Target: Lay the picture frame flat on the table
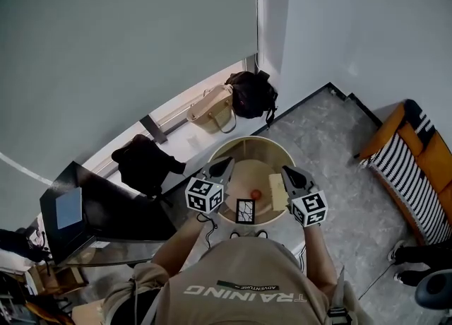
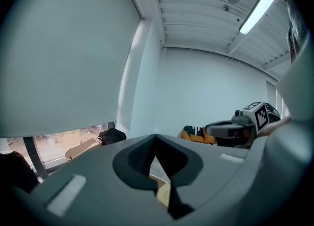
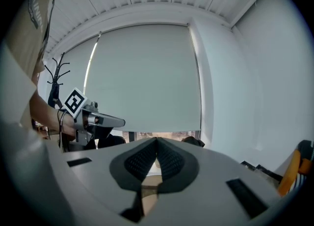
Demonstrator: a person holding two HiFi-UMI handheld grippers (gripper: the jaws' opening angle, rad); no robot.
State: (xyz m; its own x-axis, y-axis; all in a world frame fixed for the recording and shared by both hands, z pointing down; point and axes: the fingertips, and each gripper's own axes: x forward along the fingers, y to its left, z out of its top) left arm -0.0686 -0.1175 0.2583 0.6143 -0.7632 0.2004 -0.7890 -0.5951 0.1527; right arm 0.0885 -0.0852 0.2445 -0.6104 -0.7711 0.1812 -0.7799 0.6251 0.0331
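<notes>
At the front of the left gripper (image 2: 156, 137), the dark ribbed fingers (image 2: 140, 157) are pressed together tip to tip, closed on each other alone. A sliver of pale wood shows just below them. The right gripper (image 3: 157, 140) is the same: its fingers (image 3: 172, 161) meet in a closed point over a strip of the same wood.

From the head view, both tools hover over the near half of a round wooden tabletop (image 1: 248, 140). The left gripper (image 1: 227, 164) and right gripper (image 1: 287, 171) are well apart and aimed away from the person, each with its marker cube (image 1: 205, 195) at the back.

The picture frame (image 1: 245, 211) sits between them at the near edge of the tabletop, apart from both sets of fingers. It is a small dark-bordered rectangle with pale lines on its face. Whether it stands or already lies flat cannot be told from above.

Just beyond it lies a small orange object (image 1: 256, 193). A cream block (image 1: 277, 191) rests beside that, under the right gripper.

Farther out, a beige bag (image 1: 212, 108) and a black backpack (image 1: 251, 93) sit on the window ledge. An orange striped seat (image 1: 417, 164) stands on the floor at the right.
</notes>
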